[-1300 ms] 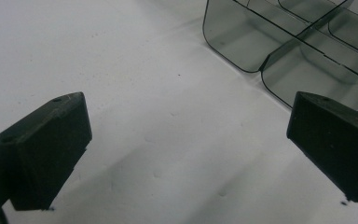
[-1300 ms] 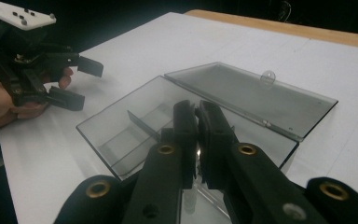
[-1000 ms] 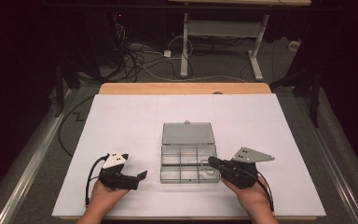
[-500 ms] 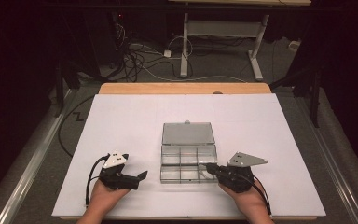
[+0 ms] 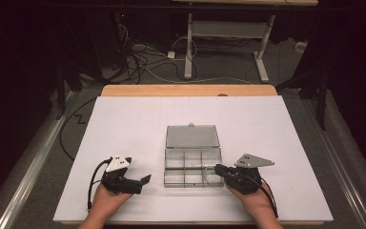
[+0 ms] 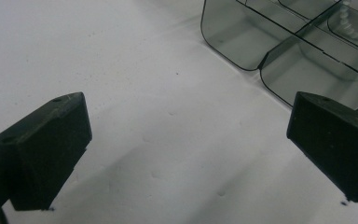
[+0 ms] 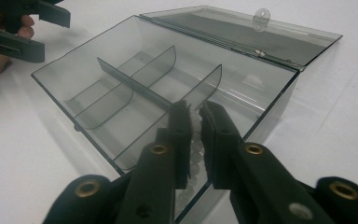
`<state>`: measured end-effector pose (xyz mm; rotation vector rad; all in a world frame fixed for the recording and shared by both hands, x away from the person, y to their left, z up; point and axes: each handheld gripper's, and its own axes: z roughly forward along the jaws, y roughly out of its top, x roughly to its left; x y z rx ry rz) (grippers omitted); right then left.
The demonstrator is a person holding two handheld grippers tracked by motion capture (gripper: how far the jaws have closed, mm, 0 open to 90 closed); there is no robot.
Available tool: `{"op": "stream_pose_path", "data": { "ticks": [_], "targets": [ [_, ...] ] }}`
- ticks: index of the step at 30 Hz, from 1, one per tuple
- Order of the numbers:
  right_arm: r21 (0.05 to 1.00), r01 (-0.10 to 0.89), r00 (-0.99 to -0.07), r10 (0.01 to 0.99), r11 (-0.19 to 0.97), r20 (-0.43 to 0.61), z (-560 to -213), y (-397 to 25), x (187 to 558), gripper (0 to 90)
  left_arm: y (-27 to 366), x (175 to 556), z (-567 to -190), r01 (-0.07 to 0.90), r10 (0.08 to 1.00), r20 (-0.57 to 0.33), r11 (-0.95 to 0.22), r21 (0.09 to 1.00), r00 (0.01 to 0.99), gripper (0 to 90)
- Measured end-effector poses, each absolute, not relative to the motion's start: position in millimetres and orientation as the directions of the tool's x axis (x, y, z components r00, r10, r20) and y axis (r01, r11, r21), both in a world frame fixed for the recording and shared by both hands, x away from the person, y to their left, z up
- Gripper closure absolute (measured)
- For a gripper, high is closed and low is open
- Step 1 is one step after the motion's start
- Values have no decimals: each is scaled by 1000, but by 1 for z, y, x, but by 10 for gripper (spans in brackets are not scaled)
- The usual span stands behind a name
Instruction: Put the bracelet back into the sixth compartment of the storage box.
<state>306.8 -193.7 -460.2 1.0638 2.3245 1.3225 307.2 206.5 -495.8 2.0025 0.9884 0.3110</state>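
A clear plastic compartment box [image 5: 190, 164] lies mid-table, its lid [image 5: 192, 136] folded back flat on the far side. My right gripper [image 5: 218, 169] reaches over the box's near right corner. In the right gripper view this gripper [image 7: 195, 116] is shut on a string of white beads [image 7: 195, 140] that hangs down into the box [image 7: 121, 93]. My left gripper [image 5: 145, 181] rests on the table to the left of the box, apart from it. Its jaws stand wide open in the left gripper view [image 6: 186, 149] with bare table between them. Part of the bead string [image 6: 349, 23] shows through the box wall [image 6: 270, 46].
A white sheet [image 5: 124, 124] covers the table, with a wooden strip [image 5: 186, 90] along the far edge. Beyond it are floor cables [image 5: 143, 62] and a desk frame [image 5: 224, 33]. The left gripper [image 7: 28, 28] appears at the far left of the right gripper view.
My right gripper has moved left, and its tips now reach over the box's near right corner. The left gripper has stayed put.
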Motion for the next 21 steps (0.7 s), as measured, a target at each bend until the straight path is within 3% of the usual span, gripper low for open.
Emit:
{"op": "stream_pose_path", "data": {
  "ticks": [12,21],
  "targets": [
    [855,450,-669,731,257,133,-447,-211,307,710,207,307,-496,530,742,-144,-315,787,655,0],
    [846,480,-618,774,234,136,-456,-232,313,627,207,308,-496,532,740,-150,-312,787,656,0]
  ]
}}
